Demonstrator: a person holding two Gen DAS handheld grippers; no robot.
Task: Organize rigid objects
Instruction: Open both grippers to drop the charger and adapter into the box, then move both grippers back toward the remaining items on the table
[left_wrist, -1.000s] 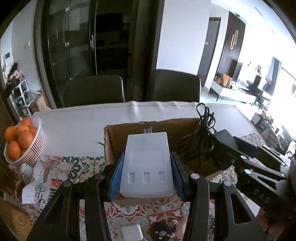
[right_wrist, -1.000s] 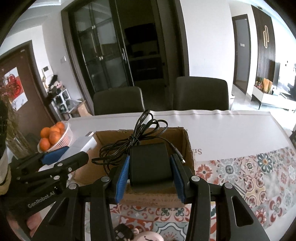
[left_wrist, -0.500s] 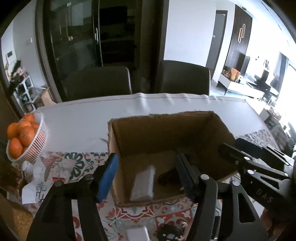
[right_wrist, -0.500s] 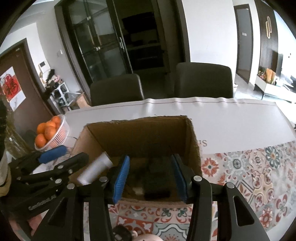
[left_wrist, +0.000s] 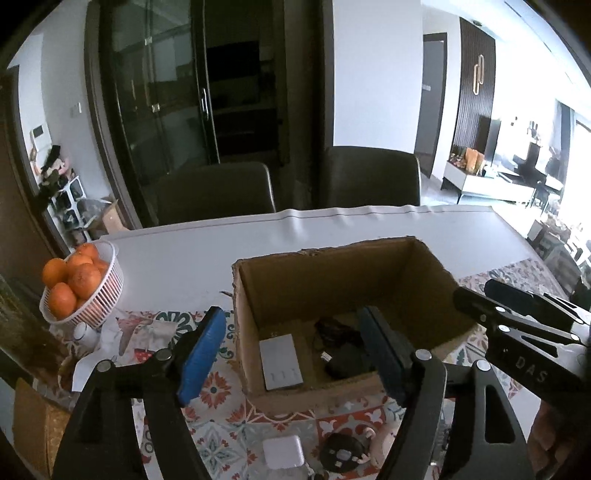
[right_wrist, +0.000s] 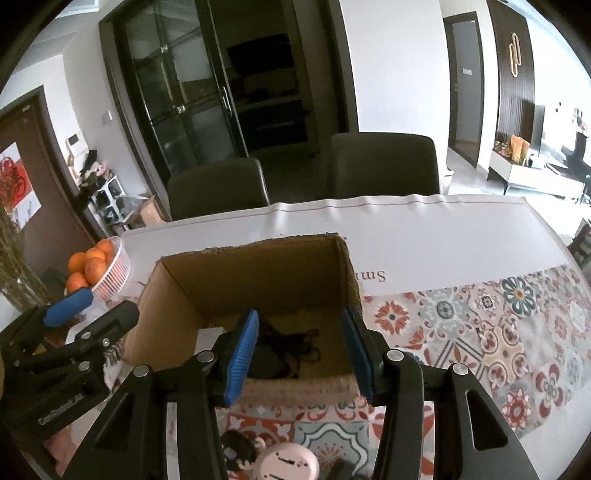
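Observation:
An open cardboard box (left_wrist: 332, 266) (right_wrist: 258, 266) stands on the table. On its floor lie a flat white device (left_wrist: 280, 362) and a black power adapter with its tangled cable (left_wrist: 343, 358) (right_wrist: 280, 350). My left gripper (left_wrist: 291, 332) hangs over the box's near left corner; its jaws are opening and hold nothing. My right gripper (right_wrist: 300, 325) is open above the box's near wall, with the adapter lying loose below it. Each gripper shows at the edge of the other's view, the right one (left_wrist: 517, 325) and the left one (right_wrist: 88, 310).
A white basket of oranges (left_wrist: 81, 284) (right_wrist: 99, 266) sits left of the box. A white charger cube (left_wrist: 282, 452), a round black plug (left_wrist: 341, 452) and a round pink item (right_wrist: 290, 461) lie on the patterned cloth near me. Two dark chairs (left_wrist: 369, 177) stand behind the table.
The left gripper let go of the white device and the right let go of the adapter; both now lie in the box. Both grippers opened and drew back from the box.

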